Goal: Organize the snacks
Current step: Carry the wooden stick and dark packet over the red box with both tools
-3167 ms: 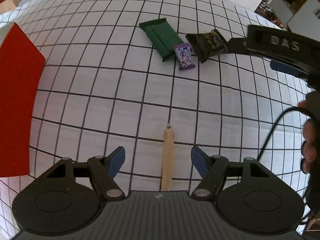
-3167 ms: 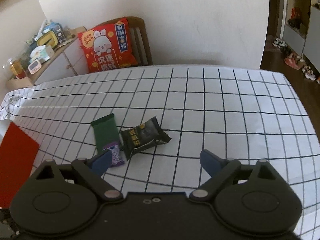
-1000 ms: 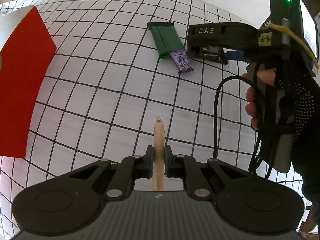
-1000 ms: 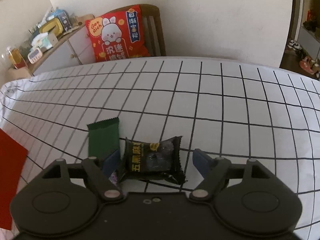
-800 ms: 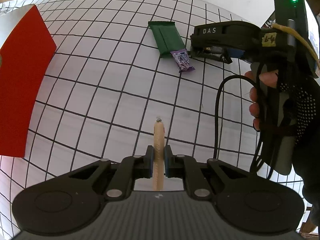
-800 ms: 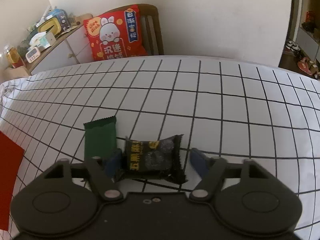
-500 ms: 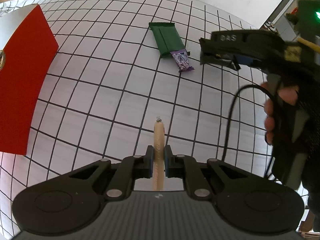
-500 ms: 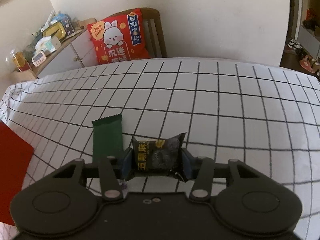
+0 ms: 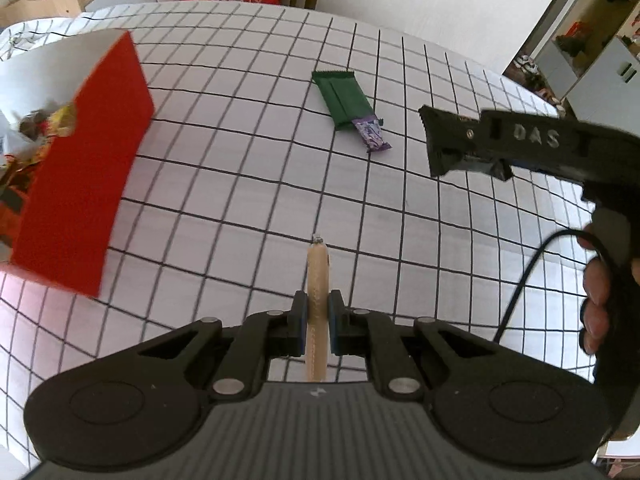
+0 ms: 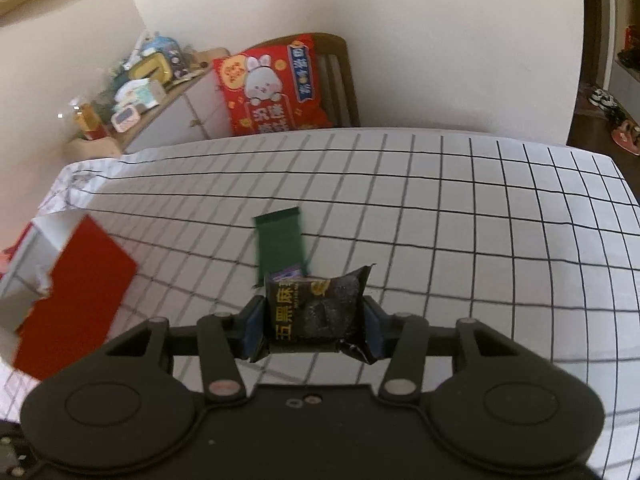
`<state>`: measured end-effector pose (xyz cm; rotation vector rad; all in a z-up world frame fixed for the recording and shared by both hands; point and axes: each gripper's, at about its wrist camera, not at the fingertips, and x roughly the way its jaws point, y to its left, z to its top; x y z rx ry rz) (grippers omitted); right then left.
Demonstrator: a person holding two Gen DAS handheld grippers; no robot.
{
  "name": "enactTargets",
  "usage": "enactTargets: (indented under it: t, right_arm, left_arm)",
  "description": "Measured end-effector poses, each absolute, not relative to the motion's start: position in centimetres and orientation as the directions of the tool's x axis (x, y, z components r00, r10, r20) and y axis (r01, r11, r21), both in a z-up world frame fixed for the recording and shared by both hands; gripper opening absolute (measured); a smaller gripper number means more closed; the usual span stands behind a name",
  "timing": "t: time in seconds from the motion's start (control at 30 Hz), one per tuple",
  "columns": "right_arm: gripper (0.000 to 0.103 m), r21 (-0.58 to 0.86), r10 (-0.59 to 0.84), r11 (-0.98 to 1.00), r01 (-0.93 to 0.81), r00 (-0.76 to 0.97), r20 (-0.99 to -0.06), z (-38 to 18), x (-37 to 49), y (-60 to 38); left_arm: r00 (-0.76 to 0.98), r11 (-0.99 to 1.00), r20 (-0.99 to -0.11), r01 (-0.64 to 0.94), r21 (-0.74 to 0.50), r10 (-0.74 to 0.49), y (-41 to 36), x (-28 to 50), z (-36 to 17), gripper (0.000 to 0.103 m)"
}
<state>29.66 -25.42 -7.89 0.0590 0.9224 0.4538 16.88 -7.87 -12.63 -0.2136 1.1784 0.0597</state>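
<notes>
My left gripper (image 9: 318,320) is shut on a thin tan sausage stick (image 9: 317,276), held above the checked tablecloth. My right gripper (image 10: 314,326) is shut on a black snack packet (image 10: 316,314) with yellow characters, lifted off the table. In the left wrist view that right gripper (image 9: 460,148) hangs at the right, a hand on its handle. A green bar (image 9: 342,98) and a small purple candy (image 9: 373,135) lie side by side on the cloth. A red box (image 9: 84,168) with white inner walls stands at the left and holds several wrapped snacks (image 9: 44,124).
The table's far edge meets a wooden chair with a red rabbit cushion (image 10: 272,88). A cabinet with clutter (image 10: 136,84) stands at the back left. A black cable (image 9: 532,268) hangs from the right gripper's handle. The red box (image 10: 76,292) sits left of my right gripper.
The right gripper's jaws closed on the black packet and lifted it off the cloth. Both grippers rose, and the red box's open top came into view at the left.
</notes>
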Motion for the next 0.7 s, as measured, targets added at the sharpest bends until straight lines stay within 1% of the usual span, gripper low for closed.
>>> enactTargets:
  t: [0.33, 0.53, 0.7]
  right_arm:
    - [0.049, 0.219, 0.432, 0.880, -0.422, 0.517, -0.739, -3.7, 23.7, -21.7]
    - [0.049, 0.210, 0.456, 0.862, -0.462, 0.523, -0.720, -1.5, 21.4, -18.6]
    - [0.049, 0.205, 0.474, 0.848, -0.488, 0.529, -0.704, -0.1, 20.3, -15.8]
  left_arm:
    - [0.440, 0.975, -0.893, -0.143, -0.173, -0.094, -3.4, 13.2, -9.2, 0.010]
    - [0.480, 0.975, -0.871, -0.118, -0.186, -0.108, 0.0, 11.5, -6.7, 0.010]
    - [0.512, 0.971, -0.852, -0.132, -0.199, -0.106, 3.4, 10.7, -5.0, 0.010]
